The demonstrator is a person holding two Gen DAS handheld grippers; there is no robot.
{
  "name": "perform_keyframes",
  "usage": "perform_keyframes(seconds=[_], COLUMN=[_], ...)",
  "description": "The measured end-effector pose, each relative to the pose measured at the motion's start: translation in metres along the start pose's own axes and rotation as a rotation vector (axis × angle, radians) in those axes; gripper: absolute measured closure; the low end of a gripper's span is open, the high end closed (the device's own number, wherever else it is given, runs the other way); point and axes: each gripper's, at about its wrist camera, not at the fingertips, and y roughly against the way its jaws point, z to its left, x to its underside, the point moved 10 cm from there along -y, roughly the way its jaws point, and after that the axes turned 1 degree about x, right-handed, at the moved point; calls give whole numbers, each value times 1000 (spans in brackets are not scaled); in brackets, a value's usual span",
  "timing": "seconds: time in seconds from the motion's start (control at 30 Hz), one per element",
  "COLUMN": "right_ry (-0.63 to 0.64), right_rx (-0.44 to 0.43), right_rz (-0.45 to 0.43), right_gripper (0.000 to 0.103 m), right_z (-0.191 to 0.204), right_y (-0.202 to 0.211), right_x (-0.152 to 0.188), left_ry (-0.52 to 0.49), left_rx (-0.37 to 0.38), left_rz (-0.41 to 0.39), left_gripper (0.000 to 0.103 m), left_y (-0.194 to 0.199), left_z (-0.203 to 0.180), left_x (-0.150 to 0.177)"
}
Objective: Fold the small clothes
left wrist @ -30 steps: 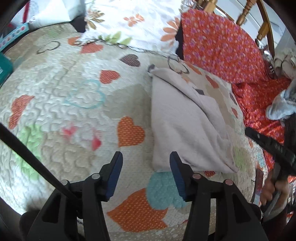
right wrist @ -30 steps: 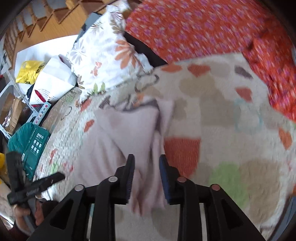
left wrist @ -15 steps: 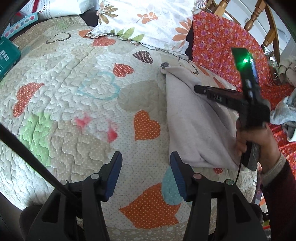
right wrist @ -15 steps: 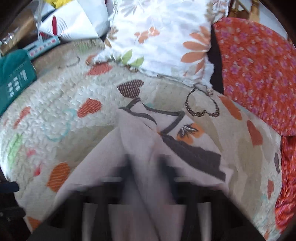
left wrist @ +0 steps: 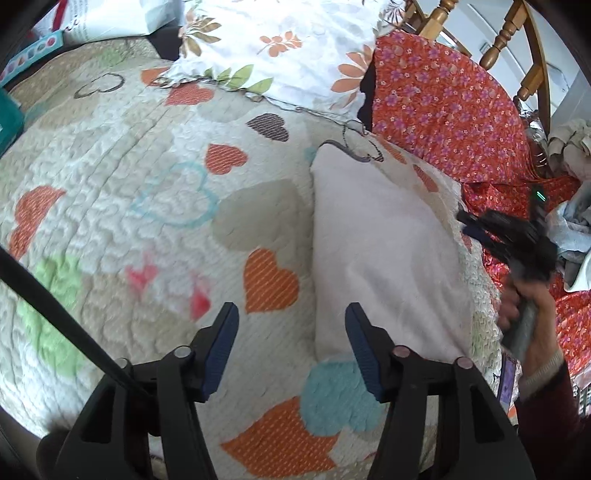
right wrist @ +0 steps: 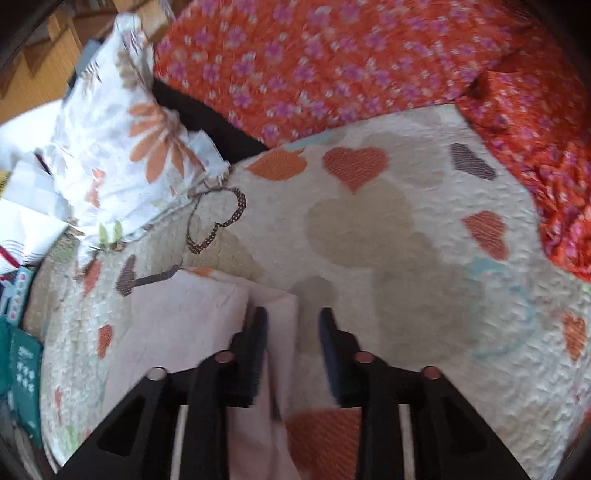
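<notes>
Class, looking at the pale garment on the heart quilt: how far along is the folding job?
Done: the pale garment lies folded into a narrow, smooth-edged panel on the heart quilt. In hand: nothing is gripped; the left claw is opening over bare quilt, and the right claw is opening at the garment's edge. Left: possibly another fold, plus the crumpled clothes at far right.

No text can be read with any certainty; the white bag (left wrist: 122,18) at the top left of the left wrist view bears rows of small dark print, too small to make out; the green box (right wrist: 24,384) at the left edge of the right wrist view carries white lettering and a grid of small white marks, blurred past reading; the strip (left wrist: 35,55) beside the bag shows a row of coloured dots, no words.
</notes>
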Motion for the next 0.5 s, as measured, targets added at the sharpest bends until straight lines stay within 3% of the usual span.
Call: perform_keyframes(seconds=[0.23, 0.33, 0.37, 0.4, 0.43, 0.47, 0.5], right_ry=[49, 92, 117, 125, 110, 58, -21], right_rx=[-261, -298, -273, -241, -216, -211, -236], right_rz=[113, 159, 172, 191, 208, 214, 216], right_gripper=[51, 51, 64, 82, 88, 89, 89], right_z=[26, 42, 44, 42, 37, 27, 17], right_y=[44, 43, 38, 31, 26, 23, 24], right_x=[79, 117, 128, 137, 144, 146, 149], left_ry=[10, -26, -40, -52, -56, -54, -69], left_rx=[38, 8, -7, -18, 3, 18, -4], left_rz=[72, 114, 130, 159, 206, 219, 199], left_gripper=[36, 35, 37, 61, 76, 83, 83], left_y=[-36, -57, -62, -69, -74, -73, -68], left_z=[-20, -27, -28, -29, -34, -38, -40], left_x=[-3, 1, 4, 8, 16, 20, 20])
